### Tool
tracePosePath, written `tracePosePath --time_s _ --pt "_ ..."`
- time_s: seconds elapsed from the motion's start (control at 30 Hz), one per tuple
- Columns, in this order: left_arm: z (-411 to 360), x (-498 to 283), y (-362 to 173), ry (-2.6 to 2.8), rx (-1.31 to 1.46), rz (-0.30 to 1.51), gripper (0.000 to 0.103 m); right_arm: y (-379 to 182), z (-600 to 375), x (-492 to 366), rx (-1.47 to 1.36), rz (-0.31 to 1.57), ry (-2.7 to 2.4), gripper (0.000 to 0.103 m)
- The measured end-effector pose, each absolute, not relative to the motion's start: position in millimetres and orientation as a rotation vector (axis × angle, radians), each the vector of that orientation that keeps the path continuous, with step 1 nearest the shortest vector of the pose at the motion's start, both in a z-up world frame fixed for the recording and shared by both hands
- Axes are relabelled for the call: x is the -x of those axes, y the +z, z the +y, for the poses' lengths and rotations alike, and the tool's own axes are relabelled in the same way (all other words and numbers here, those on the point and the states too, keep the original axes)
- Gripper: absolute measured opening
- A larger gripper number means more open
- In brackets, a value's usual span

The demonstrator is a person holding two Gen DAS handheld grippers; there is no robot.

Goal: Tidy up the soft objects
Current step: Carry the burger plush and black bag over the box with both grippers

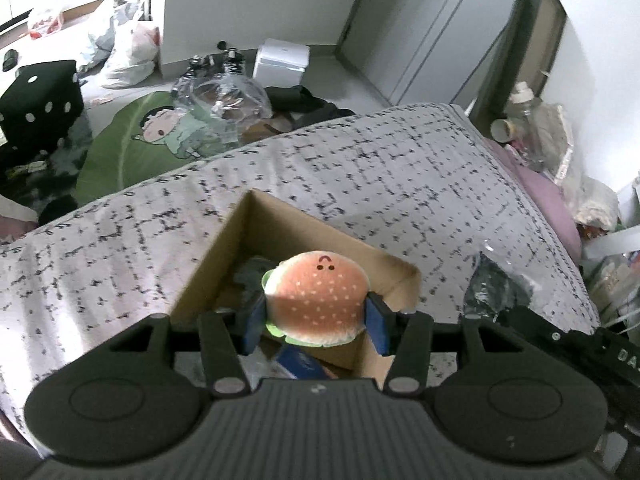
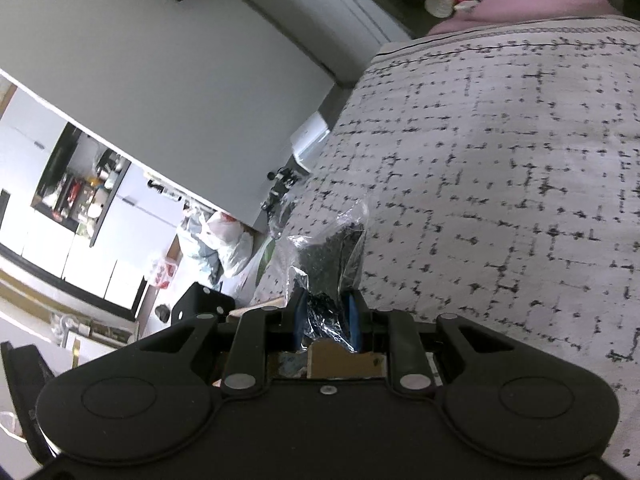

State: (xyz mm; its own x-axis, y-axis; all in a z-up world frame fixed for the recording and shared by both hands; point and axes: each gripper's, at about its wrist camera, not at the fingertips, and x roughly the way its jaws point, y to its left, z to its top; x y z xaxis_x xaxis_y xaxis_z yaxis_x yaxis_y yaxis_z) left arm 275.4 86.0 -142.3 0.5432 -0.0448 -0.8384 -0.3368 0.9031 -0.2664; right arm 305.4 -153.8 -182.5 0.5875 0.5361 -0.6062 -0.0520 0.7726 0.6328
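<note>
The soft burger toy [image 1: 318,296] was pinched tight between the blue pads of the left gripper [image 1: 316,326], right over the open cardboard box [image 1: 224,252] on the spotty bedspread [image 1: 120,248]. At about three o'clock from the box, the right gripper [image 2: 326,316] squeezed a clear plastic bag of dark stuff [image 2: 324,256].

Your bed's speckled grey cover [image 1: 400,168] fills the foreground. Beyond it, a cluttered grey floor [image 1: 352,88], white walls [image 1: 248,0], and kitchen cabinets [image 2: 52,236].
</note>
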Motion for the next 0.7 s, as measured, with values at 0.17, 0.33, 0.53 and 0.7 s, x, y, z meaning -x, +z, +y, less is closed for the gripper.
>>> tracePosePath --time_s 0.17,0.33,0.53,0.7 --pt "100.2 -275.9 -144.3 0.191 0.411 0.997 0.054 -182.9 -134.8 -305.5 -0.578 0.889 0.399 0.022" --pt "109.3 -274.9 -145.4 0.202 0.386 1.0 0.058 -183.6 -113.9 -304.2 -0.558 0.908 0.45 0.022" --pt "121.2 -270.5 -145.3 0.189 0.413 0.997 0.059 -188.1 -88.7 -300.0 -0.51 0.93 0.492 0.022" --pt "131.6 -267.3 -144.6 0.192 0.433 0.999 0.059 -191.9 -76.3 -300.8 -0.516 0.968 0.504 0.048"
